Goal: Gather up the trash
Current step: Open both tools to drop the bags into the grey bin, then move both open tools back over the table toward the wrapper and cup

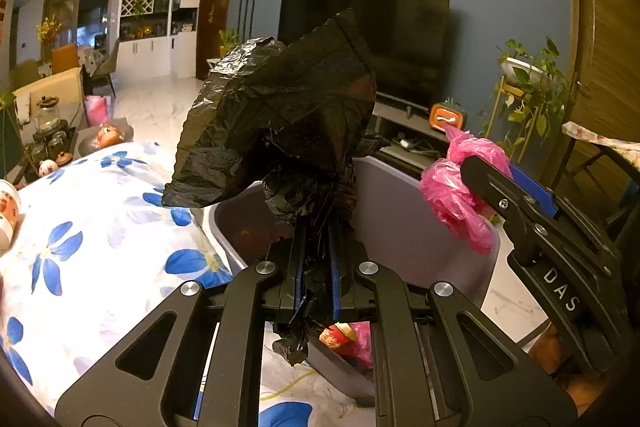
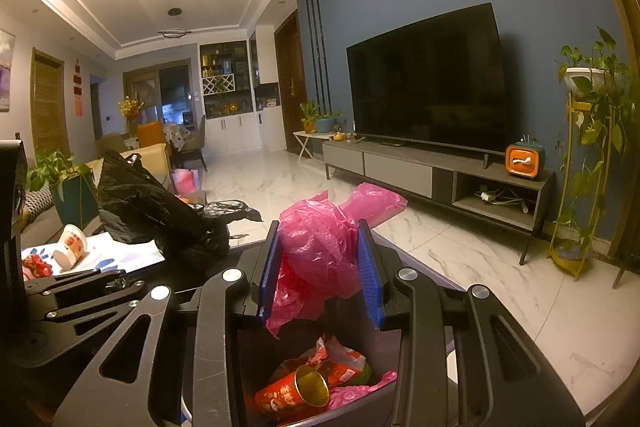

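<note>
My left gripper (image 1: 318, 227) is shut on a crumpled black plastic bag (image 1: 280, 107), held above the grey trash bin (image 1: 400, 215). My right gripper (image 2: 320, 259) is shut on a crumpled pink plastic bag (image 2: 320, 239), also above the bin (image 2: 360, 415); it also shows in the left wrist view (image 1: 456, 195). Inside the bin lie a red paper cup (image 2: 292, 393) and wrappers (image 2: 336, 355). The black bag (image 2: 160, 211) appears at the left of the right wrist view.
A table with a white, blue-flowered cloth (image 1: 92, 247) lies to the left, with a paper cup (image 2: 72, 247) lying on it. A TV (image 2: 428, 83) on a low cabinet (image 2: 400, 167), a plant stand (image 2: 588, 163) and marble floor (image 2: 500, 267) lie ahead.
</note>
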`<move>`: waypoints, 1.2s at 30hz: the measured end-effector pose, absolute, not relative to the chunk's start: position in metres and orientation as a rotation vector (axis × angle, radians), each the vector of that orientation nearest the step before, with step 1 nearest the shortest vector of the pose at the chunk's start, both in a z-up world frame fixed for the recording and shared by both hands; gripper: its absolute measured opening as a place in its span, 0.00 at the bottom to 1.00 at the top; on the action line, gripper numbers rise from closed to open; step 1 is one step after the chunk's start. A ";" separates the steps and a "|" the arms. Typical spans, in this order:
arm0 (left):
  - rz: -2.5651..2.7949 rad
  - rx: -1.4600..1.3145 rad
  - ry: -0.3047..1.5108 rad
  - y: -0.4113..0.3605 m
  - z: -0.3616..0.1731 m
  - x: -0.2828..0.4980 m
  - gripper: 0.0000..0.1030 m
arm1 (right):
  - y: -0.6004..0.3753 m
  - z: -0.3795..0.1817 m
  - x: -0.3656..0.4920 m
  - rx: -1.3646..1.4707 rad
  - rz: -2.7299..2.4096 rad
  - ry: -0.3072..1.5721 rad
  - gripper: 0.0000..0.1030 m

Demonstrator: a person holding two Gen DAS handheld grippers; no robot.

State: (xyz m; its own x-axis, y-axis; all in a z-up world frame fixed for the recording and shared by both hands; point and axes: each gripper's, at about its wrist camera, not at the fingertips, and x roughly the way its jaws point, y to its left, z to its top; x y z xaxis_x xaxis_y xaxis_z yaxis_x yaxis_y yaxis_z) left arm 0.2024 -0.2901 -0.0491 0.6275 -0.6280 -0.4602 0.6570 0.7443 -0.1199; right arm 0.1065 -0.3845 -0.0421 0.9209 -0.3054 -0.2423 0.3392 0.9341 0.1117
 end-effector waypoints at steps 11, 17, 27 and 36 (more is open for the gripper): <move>-0.760 0.050 0.512 -0.288 -0.052 0.211 0.10 | -0.385 -0.041 0.109 0.165 -0.327 0.223 0.37; -0.756 0.044 0.529 -0.288 -0.057 0.215 0.31 | -0.387 -0.039 0.108 0.170 -0.338 0.215 0.43; -0.698 0.009 0.489 -0.268 -0.055 0.207 0.67 | -0.384 -0.036 0.099 0.185 -0.357 0.190 0.54; -0.525 -0.032 0.417 -0.209 -0.047 0.191 0.82 | -0.368 -0.036 0.093 0.187 -0.331 0.187 0.72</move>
